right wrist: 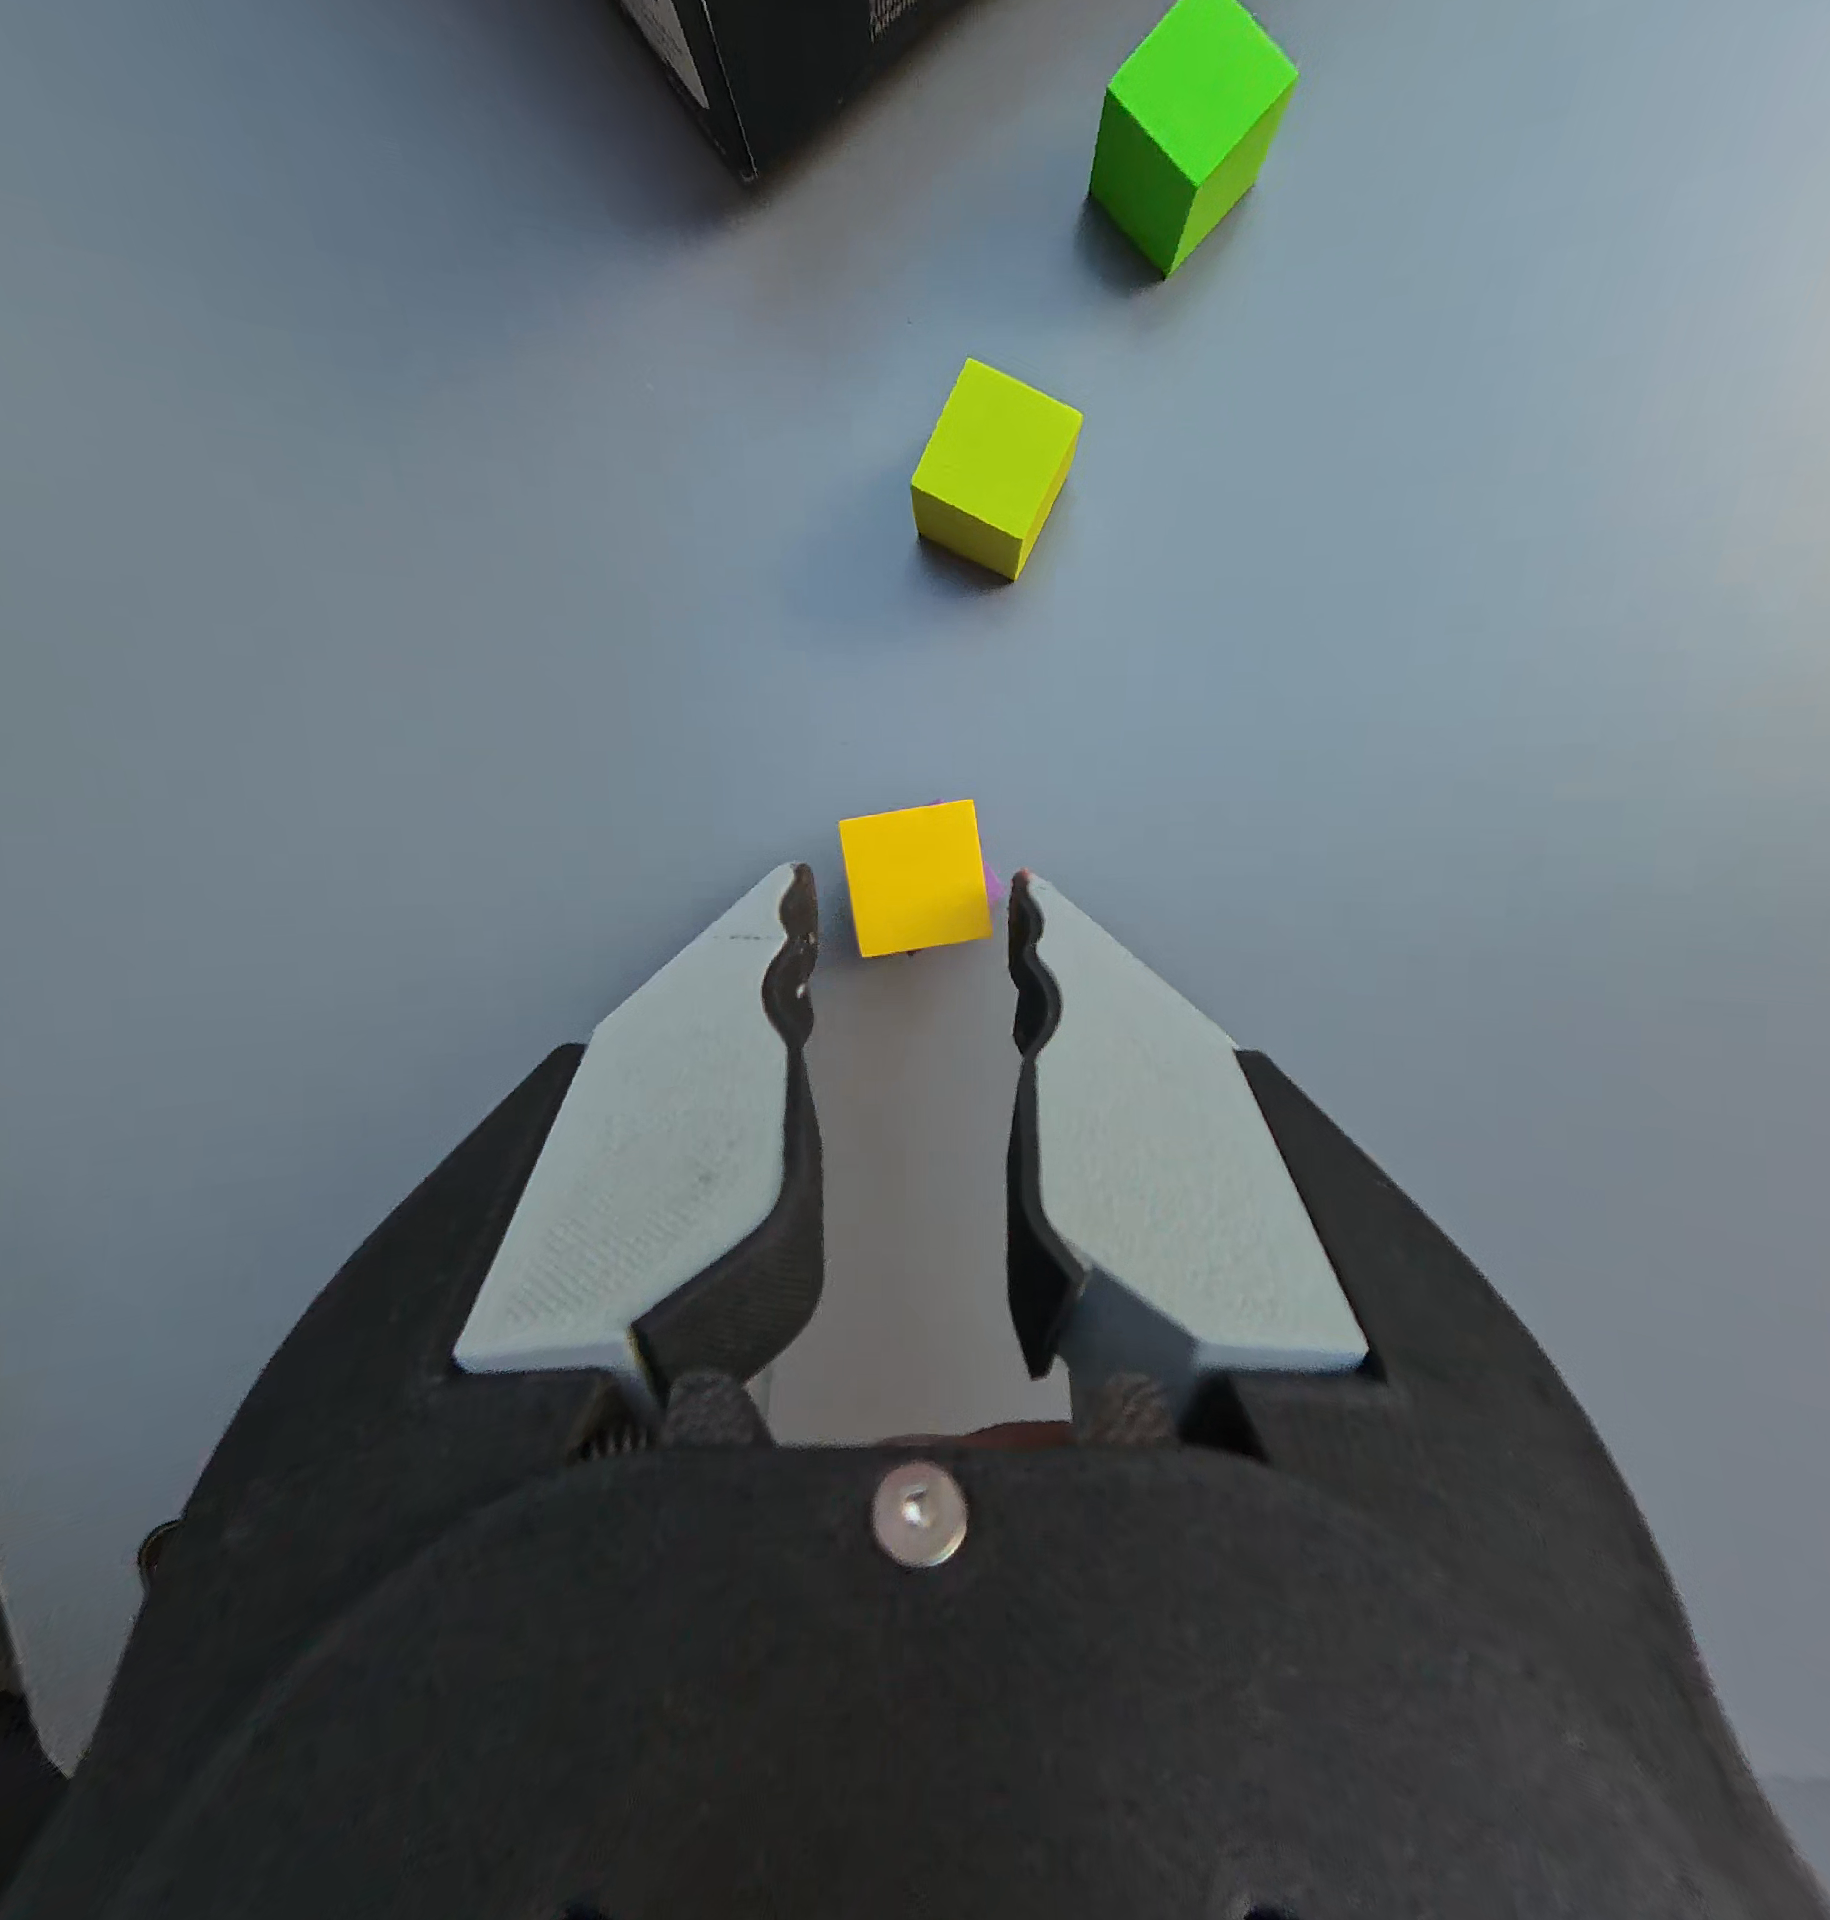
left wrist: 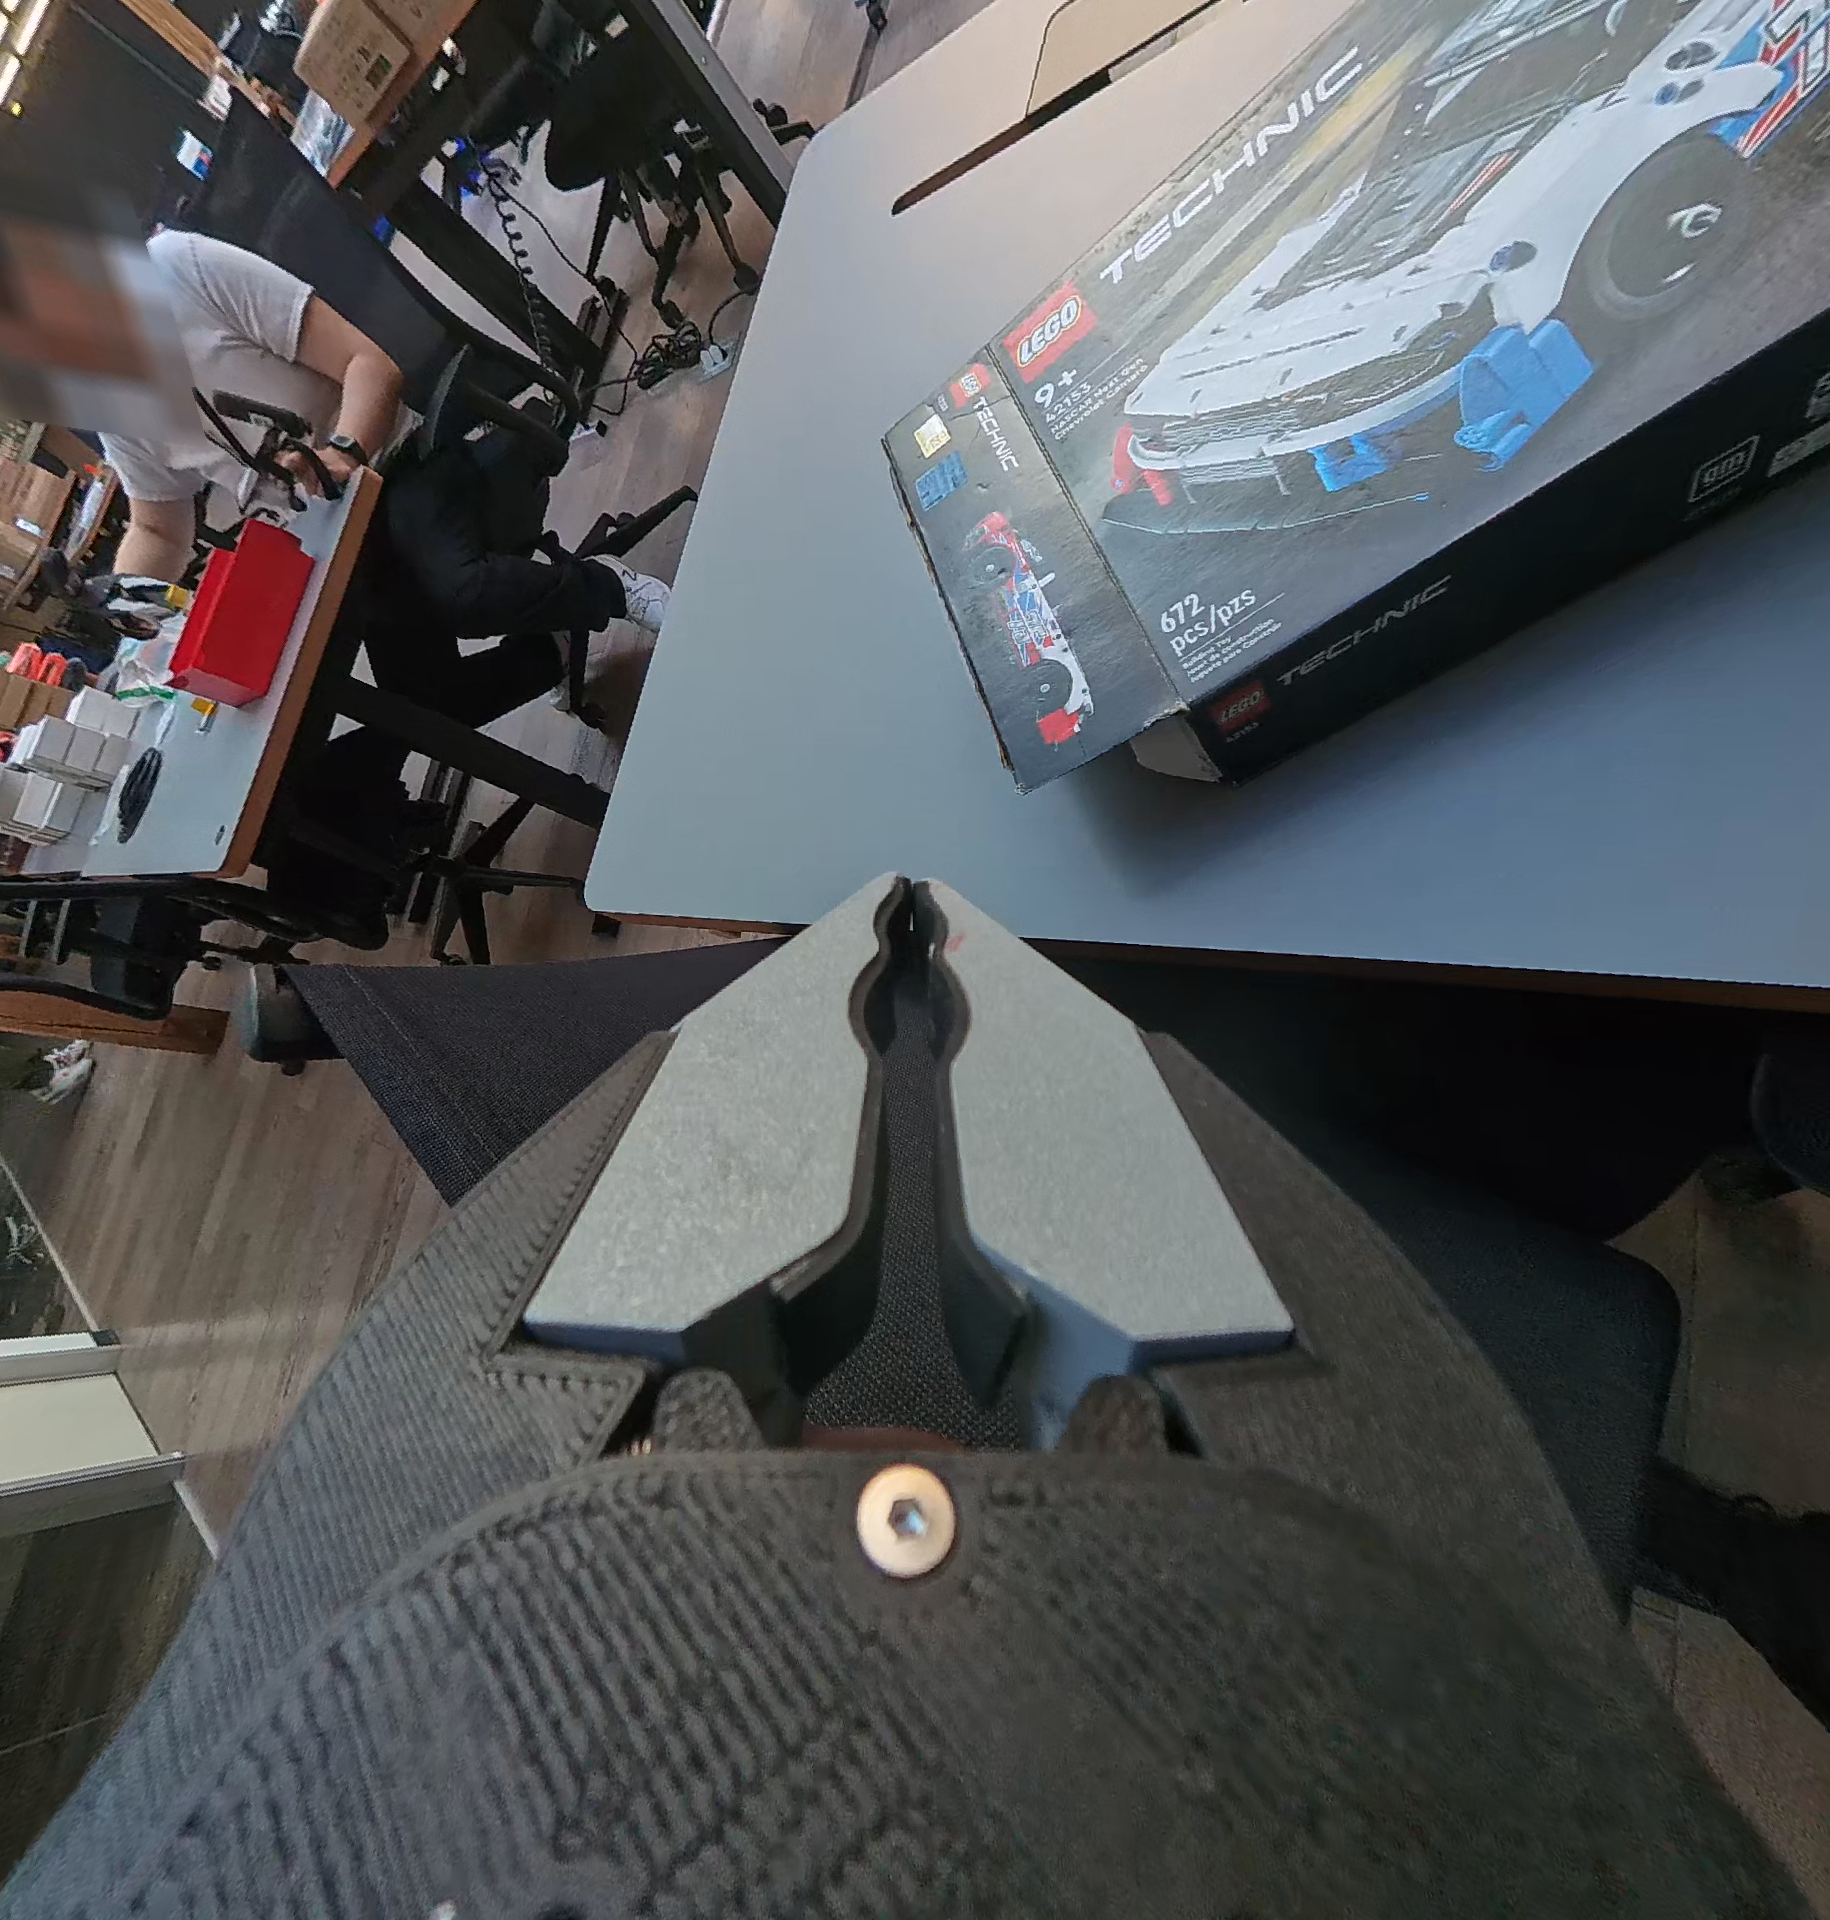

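Right hand-held gripper (right wrist: 911, 914), jaws spread astride yellow cube (right wrist: 913, 878) stacked on purple sliver (right wrist: 992, 881): a nudge risks toppling; left hand-held gripper (left wrist: 911, 902) pressed together, bare.

near cube (right wrist: 913, 878): yellow
middle cube (right wrist: 994, 468): yellow-green
far cube (right wrist: 1191, 130): bright green
table (right wrist: 371, 520): grey-blue
toy box (left wrist: 1358, 416): black, white car picture

My tabletop (right wrist: 371, 623) is plain grey-blue. A large toy-set box (left wrist: 1410, 416) lies flat, well in from the rounded corner (left wrist: 604, 883). In the right wrist view I see a yellow cube (right wrist: 913, 878), a lime cube (right wrist: 994, 468) and a green cube (right wrist: 1191, 135) resting apart, with the box corner (right wrist: 745, 83) near the green one.
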### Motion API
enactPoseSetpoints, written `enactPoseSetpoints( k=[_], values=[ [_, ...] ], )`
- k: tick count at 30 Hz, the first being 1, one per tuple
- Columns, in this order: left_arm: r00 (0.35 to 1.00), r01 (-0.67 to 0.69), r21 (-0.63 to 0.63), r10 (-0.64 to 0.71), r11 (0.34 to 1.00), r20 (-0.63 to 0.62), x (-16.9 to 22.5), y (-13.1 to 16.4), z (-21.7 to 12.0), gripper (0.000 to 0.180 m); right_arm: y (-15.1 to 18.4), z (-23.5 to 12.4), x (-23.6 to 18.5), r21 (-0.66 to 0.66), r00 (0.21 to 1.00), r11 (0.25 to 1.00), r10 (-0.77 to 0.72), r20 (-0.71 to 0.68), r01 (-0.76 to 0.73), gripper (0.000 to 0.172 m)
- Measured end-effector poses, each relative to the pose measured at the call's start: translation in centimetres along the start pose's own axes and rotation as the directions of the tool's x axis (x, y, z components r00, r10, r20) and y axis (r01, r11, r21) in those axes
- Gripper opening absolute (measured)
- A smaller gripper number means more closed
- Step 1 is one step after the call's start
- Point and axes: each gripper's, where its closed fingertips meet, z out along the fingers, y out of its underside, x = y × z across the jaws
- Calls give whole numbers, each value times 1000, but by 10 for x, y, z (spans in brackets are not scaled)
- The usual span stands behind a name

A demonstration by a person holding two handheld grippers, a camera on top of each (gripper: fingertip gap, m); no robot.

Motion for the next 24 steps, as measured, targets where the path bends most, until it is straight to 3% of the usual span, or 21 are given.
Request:
enactPoseSetpoints(
  k=[7,14,17,20,24],
  values=[
    [1000,2,-3,-2,1000,-3,0,0,0,0,-58,-18,8,154,993,981,121,9,-121,37],
    [1000,4,-2,-4,1000,1,-1,1,0,0,-67,44,14,-74,991,988,133,-18,-134,45],
    [1000,9,1,-9,1000,5,-2,0,0,0,-58,60,14,-161,994,981,105,-28,-108,27],
    [1000,16,6,-16,1000,7,-3,0,-1,0,-65,50,13,-128,995,987,96,-24,-98,26],
    [1000,26,7,-26,1000,4,-4,0,-1,0,-71,4,12,-41,997,996,78,-9,-78,26]
  ],
)
